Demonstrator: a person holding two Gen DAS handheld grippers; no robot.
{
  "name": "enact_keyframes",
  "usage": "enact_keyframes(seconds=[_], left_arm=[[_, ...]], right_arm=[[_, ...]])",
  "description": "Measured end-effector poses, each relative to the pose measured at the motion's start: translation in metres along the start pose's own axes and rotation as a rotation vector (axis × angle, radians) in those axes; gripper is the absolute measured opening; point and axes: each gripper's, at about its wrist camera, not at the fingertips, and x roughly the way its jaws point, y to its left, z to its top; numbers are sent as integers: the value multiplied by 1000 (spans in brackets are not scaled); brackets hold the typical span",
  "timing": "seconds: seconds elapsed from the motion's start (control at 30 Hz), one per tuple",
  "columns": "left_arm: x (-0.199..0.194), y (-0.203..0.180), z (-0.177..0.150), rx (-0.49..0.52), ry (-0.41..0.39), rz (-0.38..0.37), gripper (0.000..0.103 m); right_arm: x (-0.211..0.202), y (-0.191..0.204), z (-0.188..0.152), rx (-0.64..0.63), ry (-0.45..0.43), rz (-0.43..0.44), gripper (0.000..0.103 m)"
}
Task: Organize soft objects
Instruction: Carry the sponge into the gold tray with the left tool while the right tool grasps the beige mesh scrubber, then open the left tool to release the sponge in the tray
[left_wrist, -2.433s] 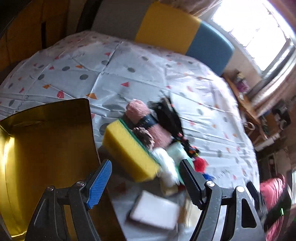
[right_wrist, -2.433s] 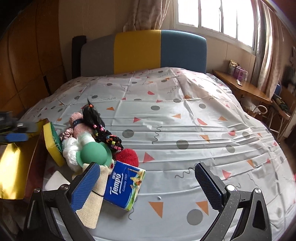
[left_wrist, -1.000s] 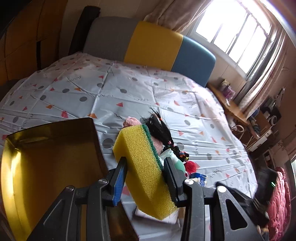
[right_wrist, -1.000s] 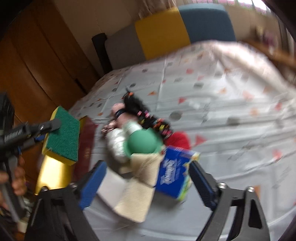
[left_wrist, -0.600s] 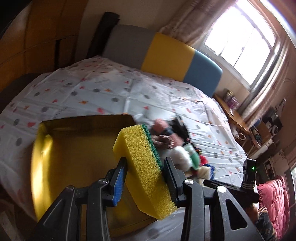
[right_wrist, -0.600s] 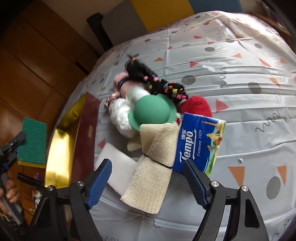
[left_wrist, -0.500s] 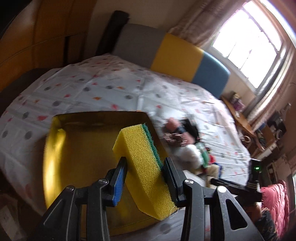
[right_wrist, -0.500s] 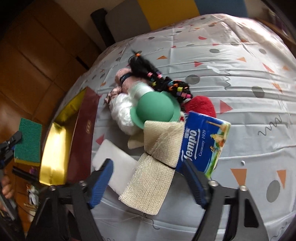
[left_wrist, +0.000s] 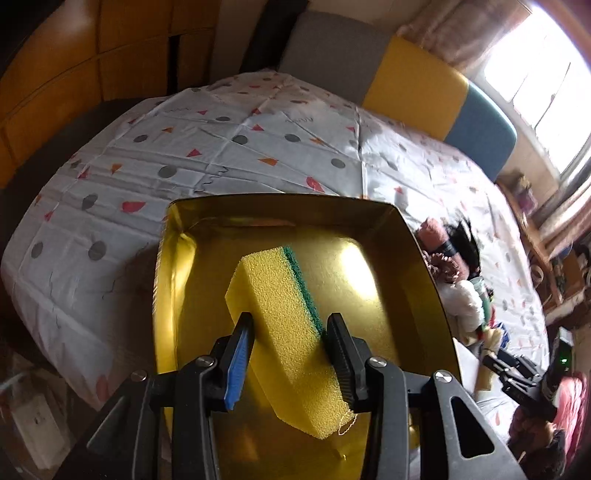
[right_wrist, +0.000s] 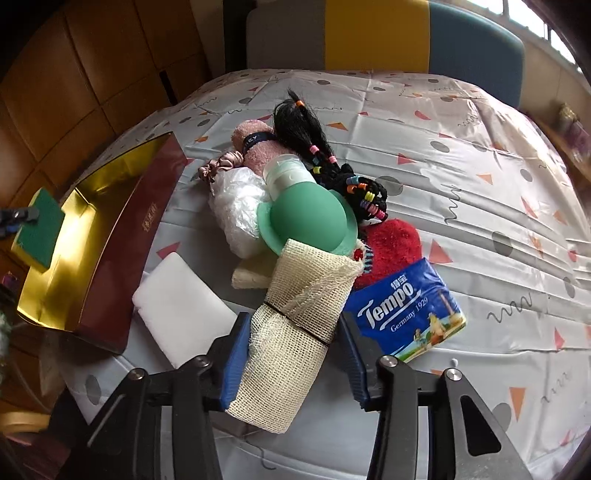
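My left gripper (left_wrist: 288, 354) is shut on a yellow sponge with a green scouring side (left_wrist: 288, 317) and holds it over the gold box (left_wrist: 406, 295). The sponge (right_wrist: 38, 229) also shows above the gold box (right_wrist: 92, 236) in the right wrist view. My right gripper (right_wrist: 291, 354) has its jaws closed in around a rolled cream mesh cloth (right_wrist: 295, 325) lying on the bed. Behind it lie a green silicone bottle (right_wrist: 306, 210), a white plastic bundle (right_wrist: 236, 206), a pink towel roll (right_wrist: 255, 147), a black beaded hairpiece (right_wrist: 317, 147), a red plush (right_wrist: 391, 247), a Tempo tissue pack (right_wrist: 406, 317) and a white foam pad (right_wrist: 177, 306).
The bed has a grey sheet with dots and triangles (right_wrist: 480, 184). A grey, yellow and blue headboard (right_wrist: 369, 33) stands at the back. Wooden panels (right_wrist: 74, 74) are on the left. A shelf with clutter (left_wrist: 546, 258) is at the right.
My left gripper has carried the sponge from the pile to above the gold box. My right gripper has come down to the mesh roll and its jaws have narrowed around it.
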Motion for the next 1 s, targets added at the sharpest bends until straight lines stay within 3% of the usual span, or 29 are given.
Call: enact_keyframes(seconds=[0.33,0.4,0.47,0.5,0.57,0.7,1.0], left_arm=[[57,-65,40,103,26,18,43],[67,-75,43,108,39,11,49],[75,-85,44,98,45,-1,70],[77,-89,45,89,48,-15,72],[74,-93,42,64,32,-51,72],[54,-91,27,39,-31,-47,73],[-6,-93,-28,124,-202,133,73]], right_arm=[[-4,-4,2,21,-15,-8,45],[-4,-4,2,18,-17,-10,45],[-4,-4,2,18,-19,-12,45],[-4,-5,2,21,-19,-11,45],[-4,-6,3,24,-22,-11,45],[-7,-10,3,34,-34,-9,45],[-16,-13,5,55,-77,-25,45]])
